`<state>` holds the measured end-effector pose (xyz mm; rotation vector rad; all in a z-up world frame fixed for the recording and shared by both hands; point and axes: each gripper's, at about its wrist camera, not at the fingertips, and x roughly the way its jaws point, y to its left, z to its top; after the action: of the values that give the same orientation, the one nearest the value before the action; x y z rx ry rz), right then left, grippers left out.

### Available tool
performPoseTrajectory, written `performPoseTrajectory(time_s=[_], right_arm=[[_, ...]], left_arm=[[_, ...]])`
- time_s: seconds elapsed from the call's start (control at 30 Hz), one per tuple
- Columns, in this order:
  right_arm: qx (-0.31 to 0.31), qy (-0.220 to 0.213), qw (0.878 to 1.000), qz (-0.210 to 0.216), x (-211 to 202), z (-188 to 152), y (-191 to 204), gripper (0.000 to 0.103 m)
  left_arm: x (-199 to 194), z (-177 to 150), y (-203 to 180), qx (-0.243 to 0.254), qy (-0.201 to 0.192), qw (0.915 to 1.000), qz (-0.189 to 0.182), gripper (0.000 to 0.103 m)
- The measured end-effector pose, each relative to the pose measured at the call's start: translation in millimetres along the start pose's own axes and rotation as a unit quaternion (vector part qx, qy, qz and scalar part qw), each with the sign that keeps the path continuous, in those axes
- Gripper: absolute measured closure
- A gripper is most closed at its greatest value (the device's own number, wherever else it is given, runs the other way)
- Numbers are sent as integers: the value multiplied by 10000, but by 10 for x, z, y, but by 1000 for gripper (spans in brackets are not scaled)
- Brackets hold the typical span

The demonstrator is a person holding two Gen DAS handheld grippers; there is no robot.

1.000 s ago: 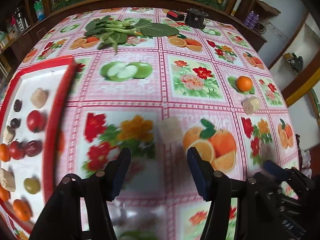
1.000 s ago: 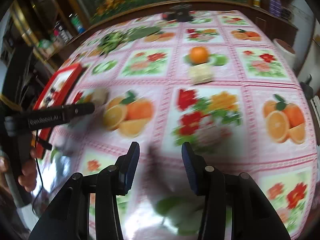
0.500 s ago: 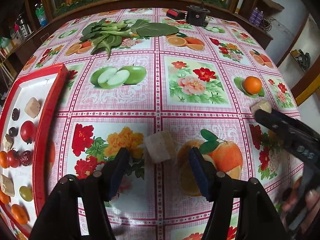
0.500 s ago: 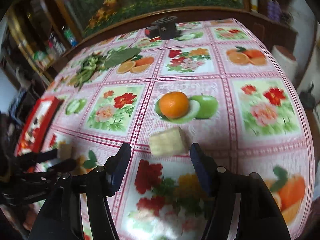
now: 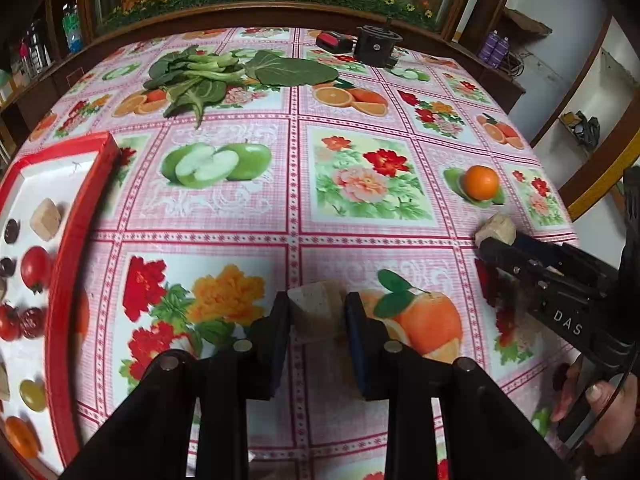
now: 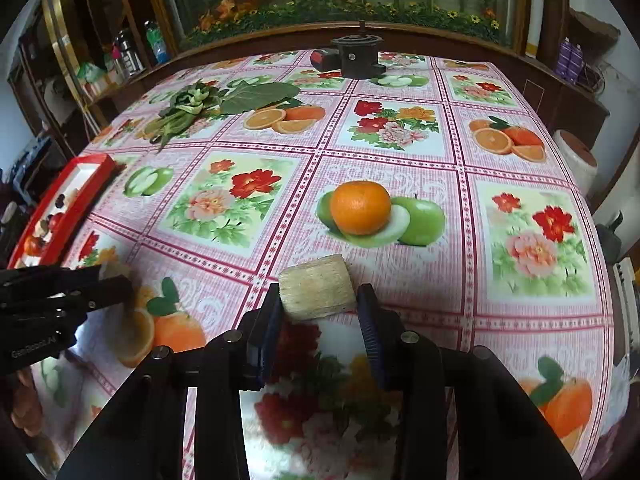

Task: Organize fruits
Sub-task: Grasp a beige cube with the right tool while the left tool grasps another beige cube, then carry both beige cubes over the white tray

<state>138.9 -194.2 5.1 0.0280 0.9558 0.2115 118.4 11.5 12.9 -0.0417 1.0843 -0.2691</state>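
In the left wrist view my left gripper (image 5: 317,318) is closing on a beige fruit cube (image 5: 314,304) that rests on the tablecloth, with both pads against its sides. In the right wrist view my right gripper (image 6: 319,308) is closing the same way on a pale fibrous chunk (image 6: 314,286), just in front of a whole orange (image 6: 360,208). A red tray (image 5: 64,280) at the left holds tomatoes, dark fruits, oranges and beige pieces. The orange (image 5: 481,181) and the right gripper (image 5: 496,248) also show at the right of the left wrist view.
Leafy greens (image 5: 200,76) lie at the back of the table. A black device (image 5: 376,46) and a small red box (image 5: 334,42) stand by the far edge. A person's hand (image 5: 600,408) holds the right gripper. The table drops off close on the right.
The right gripper swung over to the chunk near the orange and its jaws came in on it. The left jaws narrowed from wide apart onto the cube.
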Motion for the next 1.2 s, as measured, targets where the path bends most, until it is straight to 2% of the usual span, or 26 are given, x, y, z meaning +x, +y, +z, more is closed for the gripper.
performPoseTrajectory(time_s=[0.23, 0.4, 0.7, 1.2], right_arm=[[113, -73, 9997, 221, -250, -130, 108, 66], [46, 42, 9989, 473, -382, -330, 347, 66], [-41, 209, 9977, 636, -489, -680, 739, 66], [-196, 301, 9964, 770, -387, -531, 1348, 66]], left_arm=[[-79, -162, -36, 19, 95, 9997, -245, 73], [-186, -333, -17, 56, 171, 9990, -420, 73], [-472, -642, 95, 132, 155, 9990, -409, 73], [-765, -809, 625, -170, 93, 9986, -488, 73]])
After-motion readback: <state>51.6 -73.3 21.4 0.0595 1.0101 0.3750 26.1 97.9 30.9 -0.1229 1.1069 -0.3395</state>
